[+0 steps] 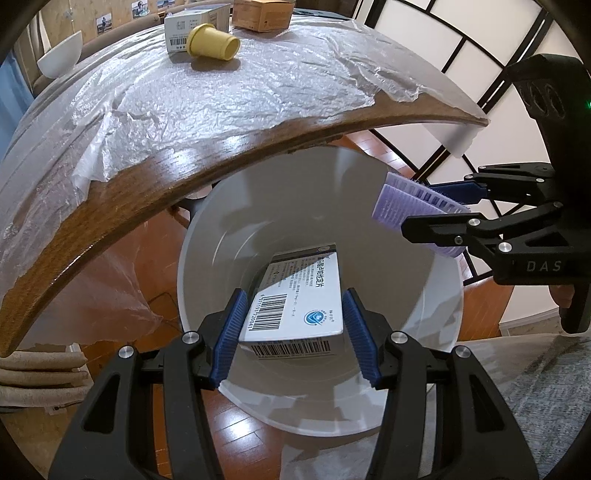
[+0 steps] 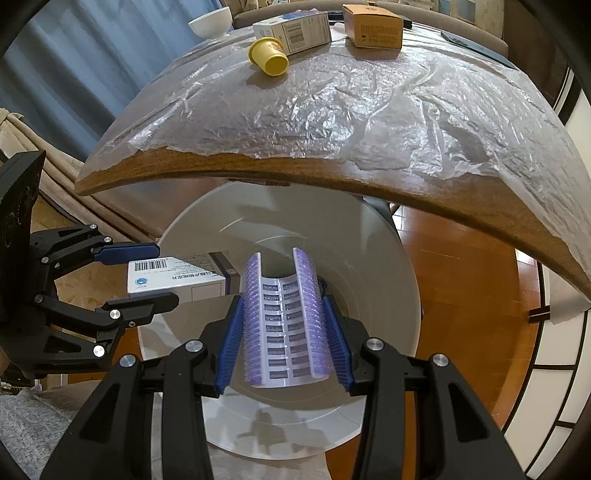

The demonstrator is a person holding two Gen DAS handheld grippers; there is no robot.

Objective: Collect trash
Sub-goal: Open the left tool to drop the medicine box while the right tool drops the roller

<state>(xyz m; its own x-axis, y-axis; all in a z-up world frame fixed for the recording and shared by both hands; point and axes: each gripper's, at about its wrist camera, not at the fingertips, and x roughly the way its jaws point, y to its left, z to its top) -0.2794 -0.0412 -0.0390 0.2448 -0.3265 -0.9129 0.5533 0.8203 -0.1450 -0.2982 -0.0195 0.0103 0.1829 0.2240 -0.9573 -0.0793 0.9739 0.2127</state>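
Note:
My left gripper (image 1: 295,328) is shut on a white medicine box (image 1: 299,306) with barcodes, held over the mouth of a white bin (image 1: 207,236) on the floor below the table edge. My right gripper (image 2: 282,328) is shut on a purple bristled hair roller (image 2: 282,314), bent into a U between the blue pads, also above the white bin (image 2: 376,251). From the left wrist, the right gripper (image 1: 436,214) and its roller (image 1: 399,206) show at the right. From the right wrist, the left gripper (image 2: 155,275) and the box (image 2: 173,277) show at the left.
A wooden table (image 1: 147,192) covered with crinkled clear plastic film (image 1: 221,99) carries a yellow cup (image 1: 212,42) on its side, a white box (image 1: 192,22), a brown box (image 1: 262,14) and a white bowl (image 1: 61,55). A wood floor (image 2: 461,280) and grey rug (image 1: 546,402) lie below.

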